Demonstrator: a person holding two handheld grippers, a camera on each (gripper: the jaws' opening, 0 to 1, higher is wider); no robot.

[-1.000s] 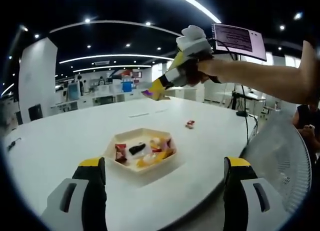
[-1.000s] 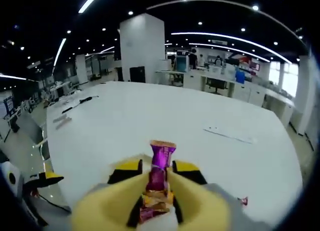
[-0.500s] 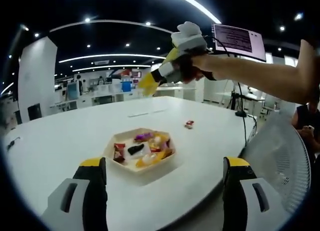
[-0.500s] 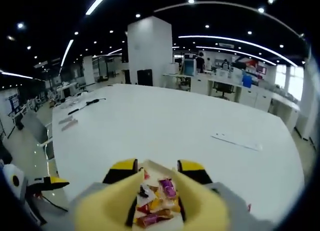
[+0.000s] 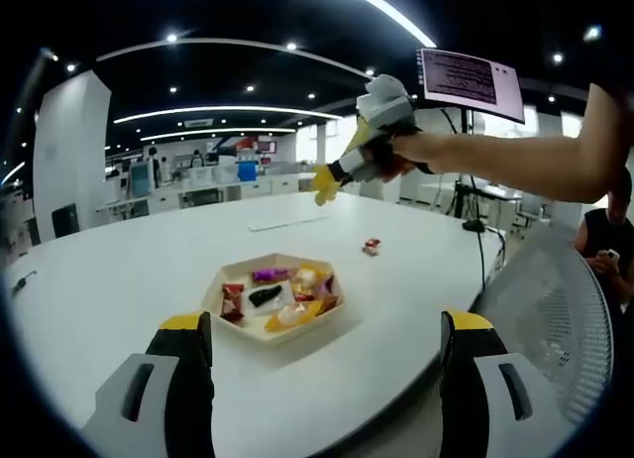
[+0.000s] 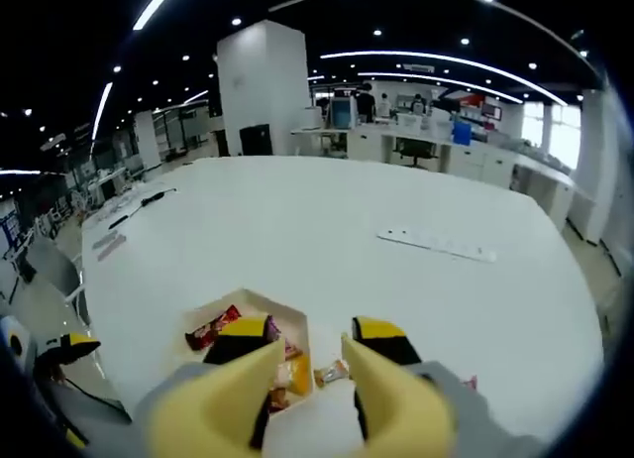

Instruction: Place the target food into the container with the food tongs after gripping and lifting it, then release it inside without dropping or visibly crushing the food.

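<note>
A hexagonal pale tray (image 5: 223, 288) holds several wrapped candies, among them a purple-wrapped candy (image 5: 265, 276) at its far side. My left gripper (image 5: 325, 324) hovers low over the near table edge, open and empty, with the tray just beyond its jaws. A hand holds my right gripper (image 5: 323, 192) in the air above and behind the tray. In the right gripper view, that gripper (image 6: 310, 331) is open with nothing between its jaws. The tray (image 6: 260, 299) lies below, partly behind the left jaw. A bit of the purple-wrapped candy (image 6: 270, 329) peeks out beside that jaw.
A small red candy (image 5: 370, 246) lies loose on the white table (image 5: 119, 280) right of the tray, also visible as the small red candy (image 6: 469, 383). A long white strip (image 6: 436, 245) lies farther out. A mesh chair back (image 5: 555, 319) stands at the right table edge.
One second ago my right gripper was shut on the purple candy above the tray. It opened, the candy now lies in the tray, and the gripper has drawn back and to the right.
</note>
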